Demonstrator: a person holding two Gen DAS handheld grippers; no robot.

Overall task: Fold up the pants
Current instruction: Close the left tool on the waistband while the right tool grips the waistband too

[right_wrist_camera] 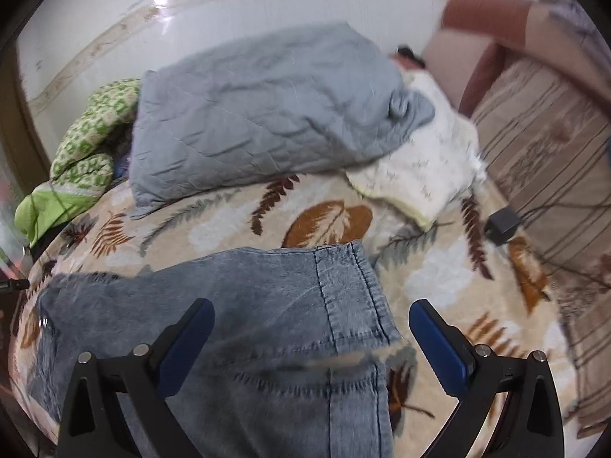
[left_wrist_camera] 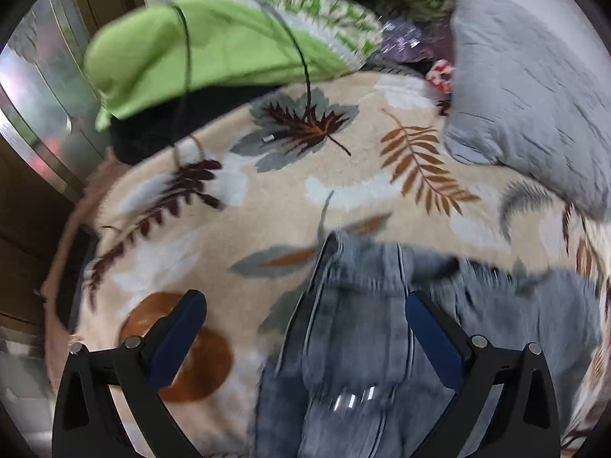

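Light blue denim pants (left_wrist_camera: 362, 324) lie on a leaf-patterned beige blanket (left_wrist_camera: 267, 198). In the left wrist view the waistband end with its seams is between and beyond the fingers. My left gripper (left_wrist_camera: 305, 305) is open above it, holding nothing. In the right wrist view the pants (right_wrist_camera: 248, 305) lie spread, a hemmed leg end (right_wrist_camera: 343, 263) pointing away. My right gripper (right_wrist_camera: 311, 316) is open just above the denim, empty.
A grey quilted pillow (right_wrist_camera: 259, 114) lies behind the pants, also in the left wrist view (left_wrist_camera: 527, 87). A green blanket (left_wrist_camera: 210, 45) and a black cable (left_wrist_camera: 301, 57) are at the far left. A white cloth (right_wrist_camera: 420, 168), a black charger (right_wrist_camera: 502, 225) and a striped cushion (right_wrist_camera: 542, 145) are on the right.
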